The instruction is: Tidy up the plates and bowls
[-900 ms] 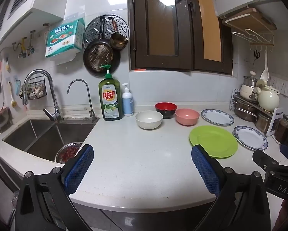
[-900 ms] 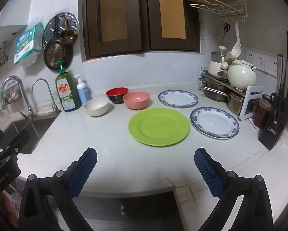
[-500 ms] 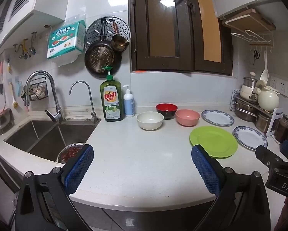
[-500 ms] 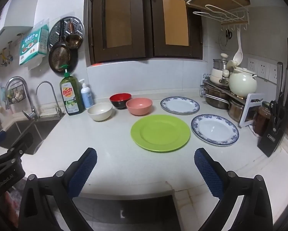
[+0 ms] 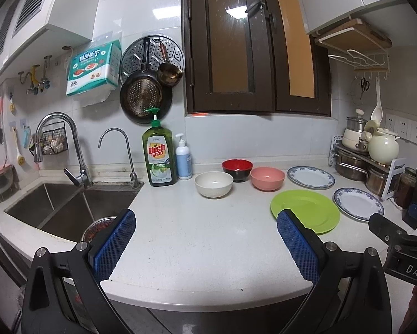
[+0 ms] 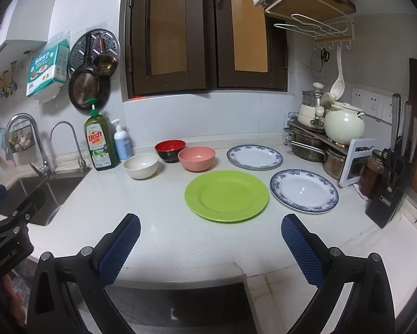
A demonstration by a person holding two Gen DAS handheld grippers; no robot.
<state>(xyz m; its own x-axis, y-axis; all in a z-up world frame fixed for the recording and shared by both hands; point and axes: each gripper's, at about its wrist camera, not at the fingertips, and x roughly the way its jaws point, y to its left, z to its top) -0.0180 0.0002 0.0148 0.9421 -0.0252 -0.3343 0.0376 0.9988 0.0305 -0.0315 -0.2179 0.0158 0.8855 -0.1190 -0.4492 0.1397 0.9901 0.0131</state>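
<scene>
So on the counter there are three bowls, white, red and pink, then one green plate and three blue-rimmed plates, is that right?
Not quite: there are two blue-rimmed plates, not three, one at the back and one nearer, as the right wrist view shows. The white bowl, red bowl, pink bowl and green plate are as you said.

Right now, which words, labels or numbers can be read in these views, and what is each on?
"Dish soap", "LEMON": green bottle.
"200": paper towel pack; its large Chinese characters are too blurred to read.
"DAS": right gripper's body, seen from the left wrist.
Knife block label: too small to read.
Pump bottle: unreadable.
</scene>
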